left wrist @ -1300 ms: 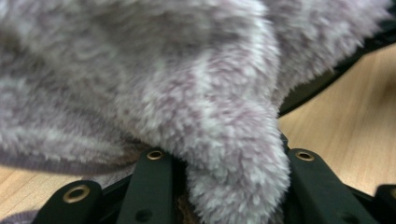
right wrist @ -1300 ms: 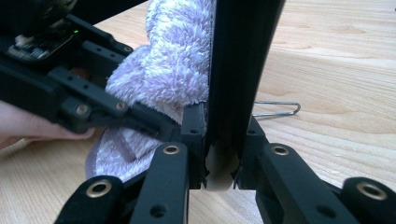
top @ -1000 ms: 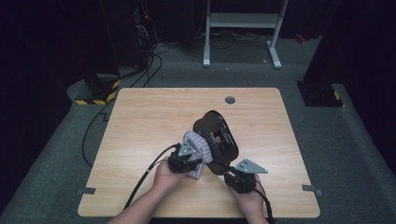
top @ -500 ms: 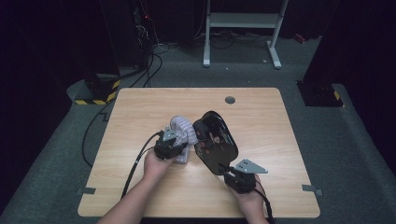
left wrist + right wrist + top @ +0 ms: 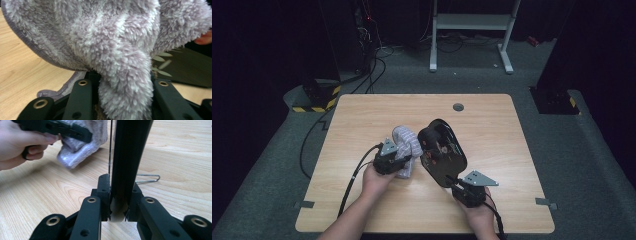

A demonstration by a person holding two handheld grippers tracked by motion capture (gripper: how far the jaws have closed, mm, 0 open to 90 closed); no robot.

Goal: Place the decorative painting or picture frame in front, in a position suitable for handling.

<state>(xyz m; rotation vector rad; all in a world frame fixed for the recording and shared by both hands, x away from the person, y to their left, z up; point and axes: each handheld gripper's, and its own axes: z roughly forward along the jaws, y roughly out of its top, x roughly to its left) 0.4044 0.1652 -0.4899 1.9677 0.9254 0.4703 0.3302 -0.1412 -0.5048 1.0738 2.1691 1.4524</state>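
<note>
A fluffy lilac cloth (image 5: 406, 144) hangs bunched from my left gripper (image 5: 401, 160), which is shut on a fold of it just left of a black flat frame (image 5: 439, 152). In the left gripper view the cloth (image 5: 105, 45) drapes over the jaws of the left gripper (image 5: 122, 85), with the frame's dark leaf-patterned face (image 5: 190, 72) behind it. My right gripper (image 5: 457, 182) is shut on the frame's near edge and holds it tilted up off the table. In the right gripper view the frame's edge (image 5: 130, 157) stands clamped between the right gripper's (image 5: 118, 197) jaws.
The wooden table (image 5: 362, 115) has a round grommet hole (image 5: 458, 106) near its far edge. A wire stand (image 5: 148, 178) lies on the wood behind the frame. A cable (image 5: 354, 177) trails off the left gripper. A metal rack (image 5: 472, 20) stands on the floor beyond.
My left gripper carried the cloth left and away from the near edge, along the frame's left side. The right gripper and frame stayed put.
</note>
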